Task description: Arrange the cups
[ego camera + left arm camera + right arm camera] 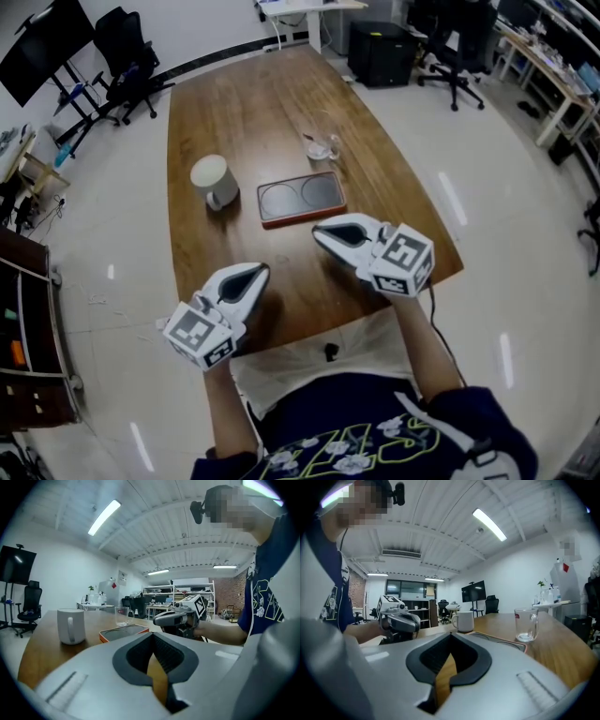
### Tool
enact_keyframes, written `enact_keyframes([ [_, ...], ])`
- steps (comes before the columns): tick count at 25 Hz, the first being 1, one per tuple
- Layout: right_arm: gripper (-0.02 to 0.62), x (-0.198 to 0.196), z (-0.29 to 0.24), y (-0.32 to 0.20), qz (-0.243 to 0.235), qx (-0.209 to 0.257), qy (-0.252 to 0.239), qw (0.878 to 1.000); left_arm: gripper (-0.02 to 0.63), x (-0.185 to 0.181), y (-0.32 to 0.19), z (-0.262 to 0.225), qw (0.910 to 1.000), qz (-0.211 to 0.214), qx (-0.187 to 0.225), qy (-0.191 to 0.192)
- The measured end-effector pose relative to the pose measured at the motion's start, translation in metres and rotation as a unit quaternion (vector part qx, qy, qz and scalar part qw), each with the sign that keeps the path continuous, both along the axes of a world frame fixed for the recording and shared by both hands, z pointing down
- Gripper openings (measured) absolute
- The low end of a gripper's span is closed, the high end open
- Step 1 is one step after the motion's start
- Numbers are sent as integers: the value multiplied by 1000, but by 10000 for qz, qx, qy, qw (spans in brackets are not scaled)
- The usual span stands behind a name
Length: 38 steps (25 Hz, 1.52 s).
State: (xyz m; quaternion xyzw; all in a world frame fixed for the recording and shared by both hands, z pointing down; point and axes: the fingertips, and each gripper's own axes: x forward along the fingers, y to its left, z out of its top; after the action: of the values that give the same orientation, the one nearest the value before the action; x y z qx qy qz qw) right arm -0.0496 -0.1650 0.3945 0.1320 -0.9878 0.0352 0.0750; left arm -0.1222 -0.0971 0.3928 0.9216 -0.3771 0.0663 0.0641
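white ceramic mug (211, 180) and clear glass cup (323, 147) stand on the brown wooden surface (234, 103), both just outside the orange-rimmed two-well tray (301, 199). left hand-held gripper (251, 275) and right hand-held gripper (325, 234) are clenched and empty, near the front edge. judged: both cups rigid, smooth and breakable, the mug heavier; grip across the wall, clear of the handle.
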Motion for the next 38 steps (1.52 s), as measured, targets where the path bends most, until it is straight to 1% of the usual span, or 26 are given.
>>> enact_keyframes([
  [2,9,2,1,-1,65,-12,21,10000,0,-1,-1,1,10000,-41,-1,-6],
  [5,9,2,2,-2,79,-12,21,10000,0,-14,-10,1,9992,-380,87,-51],
  [6,9,1,2,-1,80,-10,13,10000,2,-24,-18,-4,9982,-546,240,-59],
  [7,9,1,2,-1,85,-3,-5,10000,2,-38,-29,-13,9959,-774,474,-17],
  [8,9,1,1,-2,91,5,-23,10000,8,-56,-43,-24,9910,-1107,745,89],
  [9,9,1,1,-2,91,7,-26,10000,126,-77,-59,-36,9830,-1533,991,202],
  [10,9,2,2,-1,83,3,-11,10000,289,-98,-77,-45,9732,-1971,1166,220],
  [11,8,2,3,-1,71,-5,7,10000,413,-116,-95,-48,9646,-2334,1225,92],
  [12,8,2,3,-1,63,-15,14,10000,458,-131,-114,-45,9594,-2579,1130,-135],
  [13,8,2,3,-1,63,-21,12,10000,476,-140,-133,-37,9579,-2705,888,-372],
  [14,8,3,3,-2,69,-18,13,10000,494,-146,-152,-24,9585,-2740,557,-557],
  [15,8,3,3,-2,73,-10,22,10000,497,-150,-169,-9,9598,-2717,213,-673],
  [16,8,3,5,-3,71,-5,36,10000,519,-151,-184,4,9611,-2662,-85,-734],
  [17,8,3,6,-3,66,-5,44,10000,529,-150,-195,14,9624,-2595,-304,-749],
  [18,8,2,6,-3,61,-6,41,10000,530,-149,-202,20,9637,-2535,-434,-721],
  [19,8,2,6,-2,60,-7,24,10000,537,-148,-208,22,9649,-2495,-480,-659],
  [21,8,0,3,-2,67,-5,-21,10000,535,-146,-213,21,9669,-2449,-448,-563],
  [22,8,0,2,-1,71,-2,-23,10000,500,-144,-214,21,9676,-2425,-454,-547],
  [23,7,1,2,-1,79,-4,-6,10000,442,-143,-215,21,9680,-2405,-480,-534],
  [27,7,1,2,-2,130,-36,17,9999,428,-145,-215,24,9670,-2417,-582,-548],
  [30,7,1,2,-1,126,-54,39,9999,414,-141,-205,16,9686,-2392,-587,-343],
  [32,7,1,2,-1,120,-40,42,9999,414,-131,-195,6,9723,-2266,-524,-222],
  [34,7,1,1,1,75,-22,15,10000,414,-115,-185,-8,9770,-2082,-383,-237],
  [36,6,2,1,0,78,-15,11,10000,414,-93,-178,-19,9826,-1822,-273,-249],
  [38,6,1,0,-1,123,-25,28,9999,414,-68,-173,-22,9881,-1505,-253,-195],
])
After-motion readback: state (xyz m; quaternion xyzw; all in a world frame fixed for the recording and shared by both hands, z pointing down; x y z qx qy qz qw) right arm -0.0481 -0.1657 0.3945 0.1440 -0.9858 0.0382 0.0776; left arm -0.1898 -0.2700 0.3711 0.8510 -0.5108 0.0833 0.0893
